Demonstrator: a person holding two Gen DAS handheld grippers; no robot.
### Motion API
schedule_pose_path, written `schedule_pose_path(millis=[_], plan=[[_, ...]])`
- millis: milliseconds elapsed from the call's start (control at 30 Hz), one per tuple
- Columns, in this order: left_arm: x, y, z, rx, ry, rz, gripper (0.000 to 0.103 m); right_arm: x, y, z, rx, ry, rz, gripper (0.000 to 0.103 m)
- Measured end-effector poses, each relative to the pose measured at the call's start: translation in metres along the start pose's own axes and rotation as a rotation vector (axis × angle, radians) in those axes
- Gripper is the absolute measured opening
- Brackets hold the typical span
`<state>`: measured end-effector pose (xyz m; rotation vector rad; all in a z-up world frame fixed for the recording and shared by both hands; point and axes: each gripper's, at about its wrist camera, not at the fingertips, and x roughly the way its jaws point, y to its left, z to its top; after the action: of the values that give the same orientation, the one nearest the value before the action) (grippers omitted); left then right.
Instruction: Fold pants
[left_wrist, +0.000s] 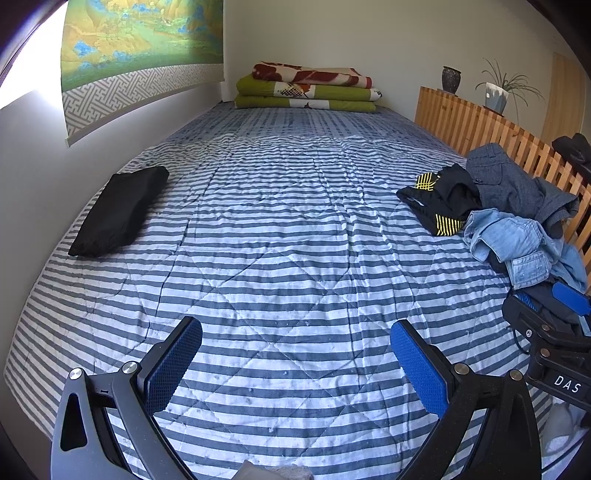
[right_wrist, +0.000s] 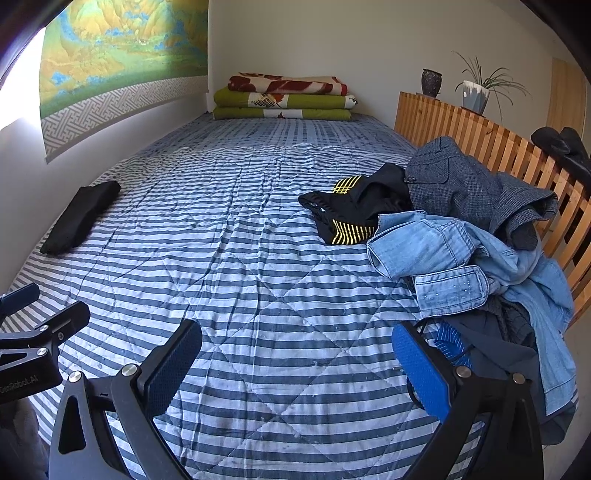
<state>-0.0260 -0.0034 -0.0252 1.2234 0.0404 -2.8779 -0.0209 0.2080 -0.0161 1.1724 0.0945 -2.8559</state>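
A pile of unfolded clothes lies at the bed's right edge: black pants with yellow stripes (left_wrist: 439, 201) (right_wrist: 351, 210), a light denim garment (left_wrist: 517, 243) (right_wrist: 454, 258) and a grey tweed one (left_wrist: 513, 181) (right_wrist: 469, 184). Folded black pants (left_wrist: 120, 210) (right_wrist: 79, 218) rest by the left wall. My left gripper (left_wrist: 295, 363) hovers open over the striped quilt, holding nothing. My right gripper (right_wrist: 297, 365) is open too, its right finger (right_wrist: 421, 369) beside the pile's near end. Each view shows the other gripper at its edge.
A blue-and-white striped quilt (left_wrist: 288, 236) covers the bed. Folded blankets (left_wrist: 306, 88) are stacked at the far end. A wooden slatted rail (right_wrist: 480, 144) runs along the right side, with a vase (right_wrist: 431, 82) and potted plant (right_wrist: 476, 94) on it. A landscape hanging (left_wrist: 140, 48) covers the left wall.
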Motion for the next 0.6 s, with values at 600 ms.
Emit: schedule_pose_path(millis=[600], plan=[[0.006, -0.003, 0.007, 0.000, -0.027, -0.013, 0.103, -0.006, -0.035, -0.005, 0.054, -0.031, -0.039, 0.101]])
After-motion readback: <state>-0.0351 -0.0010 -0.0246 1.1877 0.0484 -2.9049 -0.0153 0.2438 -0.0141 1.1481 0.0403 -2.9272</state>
